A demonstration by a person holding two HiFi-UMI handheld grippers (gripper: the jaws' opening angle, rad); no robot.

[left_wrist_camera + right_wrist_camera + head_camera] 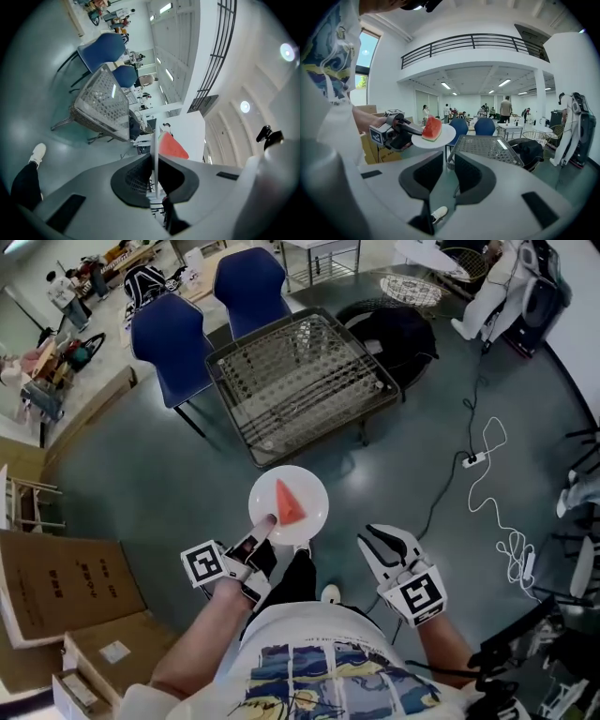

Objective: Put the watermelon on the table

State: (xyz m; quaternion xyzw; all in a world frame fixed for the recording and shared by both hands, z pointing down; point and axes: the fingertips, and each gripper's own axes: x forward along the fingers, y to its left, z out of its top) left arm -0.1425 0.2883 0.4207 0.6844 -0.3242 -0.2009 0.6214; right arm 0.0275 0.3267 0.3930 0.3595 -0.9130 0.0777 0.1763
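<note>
Head view shows our left gripper (266, 523) clamped on the rim of the white plate (315, 491) bearing the watermelon slice (290, 502), short of the wire table (300, 381), our right gripper (377, 540) parted and empty; we judge the wedge soft, slippery, best carried level by that rim.

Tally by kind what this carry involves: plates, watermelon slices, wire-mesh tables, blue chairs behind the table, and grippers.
plate: 1
watermelon slice: 1
wire-mesh table: 1
blue chairs: 2
grippers, the left gripper and the right gripper: 2
Total: 7
</note>
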